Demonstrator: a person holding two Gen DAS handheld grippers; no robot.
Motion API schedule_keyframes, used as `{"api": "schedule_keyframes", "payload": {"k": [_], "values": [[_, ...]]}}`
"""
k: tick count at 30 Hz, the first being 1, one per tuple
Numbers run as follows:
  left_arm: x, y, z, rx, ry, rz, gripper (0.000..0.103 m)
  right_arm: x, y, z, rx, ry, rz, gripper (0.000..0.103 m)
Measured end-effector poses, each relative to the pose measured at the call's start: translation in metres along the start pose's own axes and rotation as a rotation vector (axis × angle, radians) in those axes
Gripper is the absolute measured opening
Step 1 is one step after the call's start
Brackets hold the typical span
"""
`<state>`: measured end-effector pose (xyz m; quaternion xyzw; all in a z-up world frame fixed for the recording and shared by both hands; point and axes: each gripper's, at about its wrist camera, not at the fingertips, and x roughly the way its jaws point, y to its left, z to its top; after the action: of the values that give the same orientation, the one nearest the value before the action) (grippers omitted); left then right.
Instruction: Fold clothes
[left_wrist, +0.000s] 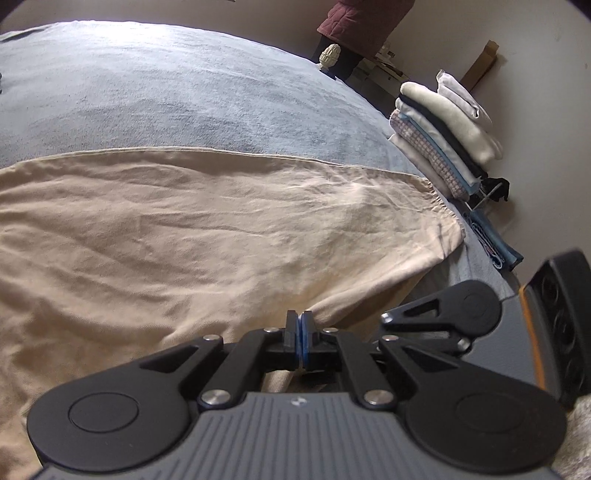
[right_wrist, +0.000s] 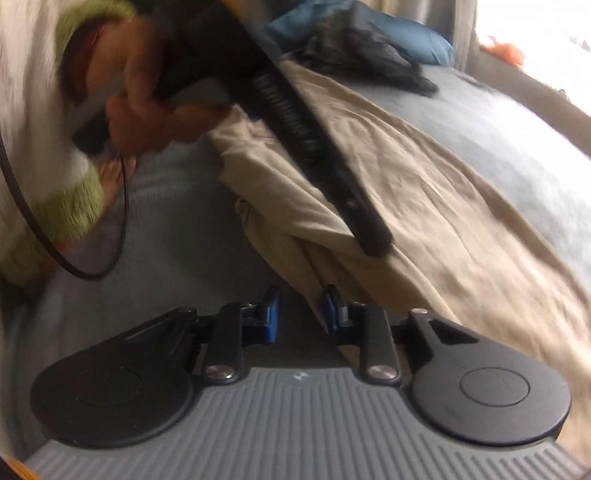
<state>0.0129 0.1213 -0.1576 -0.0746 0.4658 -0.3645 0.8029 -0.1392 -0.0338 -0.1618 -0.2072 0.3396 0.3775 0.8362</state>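
On the blue blanket (left_wrist: 177, 92), the left hand-held gripper (left_wrist: 300, 325) pinches beige trousers (left_wrist: 184, 229).

The right wrist view is smeared by motion, worst at nine to eleven o'clock, where the hand (right_wrist: 147, 99) gripping the left tool (right_wrist: 373, 240) and the green-trimmed sleeve (right_wrist: 70, 206) lose their outlines, and that tool's tips sink into the beige cloth (right_wrist: 424, 206) so its grip cannot be read. At twelve o'clock a dark garment (right_wrist: 365, 55) is too blurred to name. In the left wrist view a standing person (left_wrist: 354, 26) is cut off by the top edge, and the right tool (left_wrist: 554, 317) runs off at three o'clock.
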Motion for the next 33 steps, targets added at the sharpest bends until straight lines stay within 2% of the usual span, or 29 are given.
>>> {"api": "schedule_keyframes", "payload": {"k": [4,5,6,8,12,19,22,24,26,29,31,33], "values": [[-0.001,0.002,0.001,-0.013,-0.003,-0.008,0.002,0.011,0.010,0.002,-0.088,-0.003,-0.033,0.022],[-0.001,0.002,0.001,-0.014,-0.004,-0.009,0.002,0.012,0.011,0.003,-0.097,-0.005,-0.037,0.016],[-0.002,0.003,0.001,-0.016,-0.005,-0.011,0.002,0.014,0.012,0.003,-0.106,-0.008,-0.041,0.006],[-0.003,0.003,0.002,-0.018,-0.006,-0.016,0.002,0.009,0.014,0.002,-0.116,-0.025,-0.029,0.003],[-0.002,0.002,0.001,-0.021,-0.005,-0.019,0.002,0.007,0.007,-0.005,-0.044,-0.010,0.030,0.002],[-0.002,0.001,-0.001,-0.017,-0.002,-0.022,0.002,0.007,0.008,0.002,-0.040,-0.023,-0.006,0.006],[-0.001,0.000,-0.003,-0.005,0.005,-0.021,0.002,0.011,0.013,0.003,-0.039,-0.022,0.035,0.008],[-0.001,-0.001,-0.004,0.002,0.009,-0.020,0.002,0.006,0.015,-0.001,-0.048,-0.032,0.031,0.008],[0.000,-0.002,-0.005,0.010,0.013,-0.018,0.002,-0.005,0.010,-0.001,-0.005,-0.057,0.040,0.008],[0.004,-0.005,-0.009,0.033,0.030,-0.015,0.002,-0.026,-0.007,-0.004,0.106,-0.083,0.114,0.008],[0.006,-0.005,-0.010,0.038,0.034,-0.013,0.002,-0.040,-0.013,-0.012,0.133,-0.080,0.062,0.008],[0.006,-0.005,-0.010,0.033,0.033,-0.015,0.002,-0.052,-0.019,-0.021,0.132,-0.047,-0.054,0.008]]}}
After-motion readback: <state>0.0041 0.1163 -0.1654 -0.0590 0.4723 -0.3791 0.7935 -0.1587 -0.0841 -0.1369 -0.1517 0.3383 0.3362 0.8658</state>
